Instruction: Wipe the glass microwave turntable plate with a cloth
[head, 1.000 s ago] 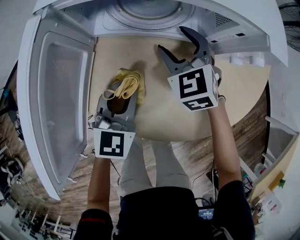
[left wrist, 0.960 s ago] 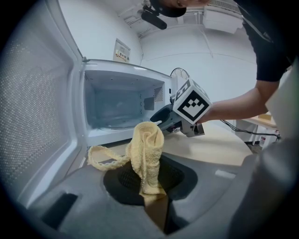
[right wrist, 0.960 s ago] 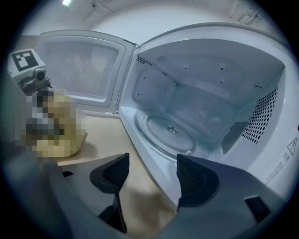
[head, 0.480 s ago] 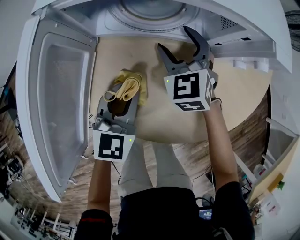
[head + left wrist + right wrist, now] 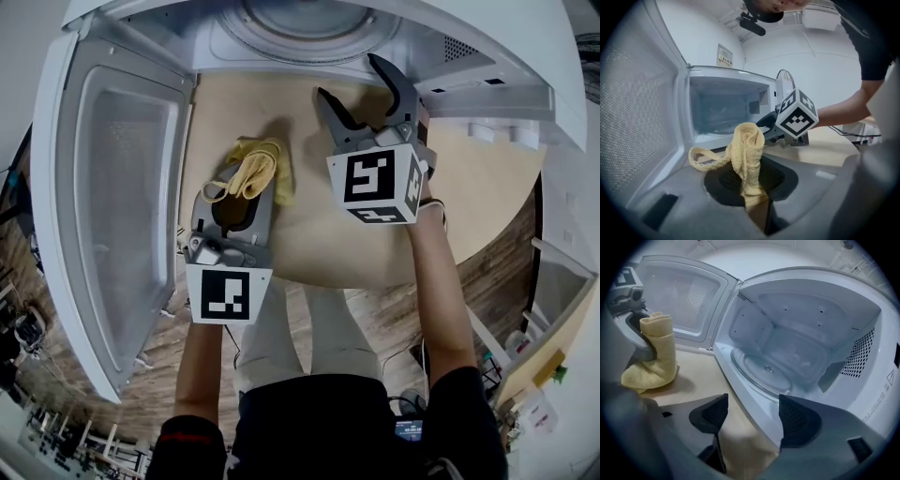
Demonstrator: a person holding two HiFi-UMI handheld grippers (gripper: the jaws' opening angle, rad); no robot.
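Note:
The glass turntable plate [image 5: 764,371] lies inside the open microwave [image 5: 309,37] and shows as a round disc [image 5: 300,21] at the top of the head view. My right gripper [image 5: 752,416] hangs just in front of the microwave's sill, its jaws wide open with nothing between them; from above it [image 5: 364,92] points into the opening. My left gripper [image 5: 750,180] is shut on a yellow cloth [image 5: 747,152], which stands up bunched from the jaws. That cloth [image 5: 251,171] is above the table, left of the right gripper.
The microwave door [image 5: 117,187] is swung fully open at the left, close beside my left gripper [image 5: 236,202]. The microwave stands on a round light wooden table [image 5: 469,187]. My legs and a wooden floor [image 5: 375,309] are below the table's edge.
The right gripper's jaws have spread a little wider. Both hands stay almost where they were, and the cloth remains in the left gripper.

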